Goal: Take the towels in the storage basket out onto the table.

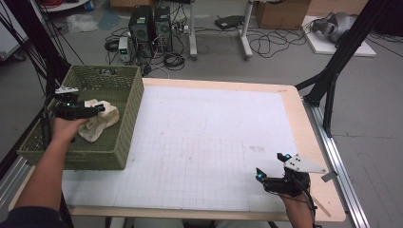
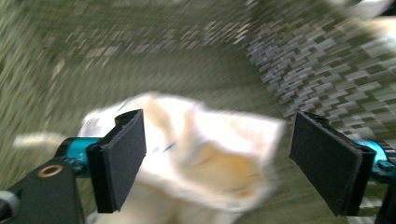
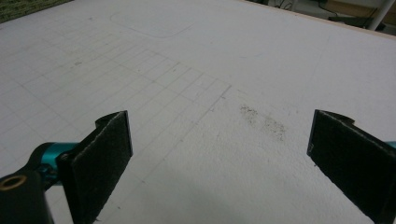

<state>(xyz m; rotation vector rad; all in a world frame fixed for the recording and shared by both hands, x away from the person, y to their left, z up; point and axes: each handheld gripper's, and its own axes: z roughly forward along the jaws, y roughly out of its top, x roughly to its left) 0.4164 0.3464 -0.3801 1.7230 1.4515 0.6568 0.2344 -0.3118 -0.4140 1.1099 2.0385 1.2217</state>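
Left gripper (image 1: 98, 109) inside green basket (image 1: 127, 124), right over cream cloth (image 1: 100, 121). Jaws wide apart in left gripper view, cloth (image 2: 205, 158) between them but not pinched. That view blurry: cloth edges smeared, basket weave (image 2: 322, 65) streaky, can't tell if pads touch cloth. Cloth lies crumpled on basket floor, part hidden behind near basket wall and hand (image 1: 66, 128). Right gripper (image 1: 266, 178) low over white mat (image 1: 214, 142) near front right corner, jaws wide apart, nothing between them. Faint grey smudge (image 3: 264, 122) on mat ahead of it.
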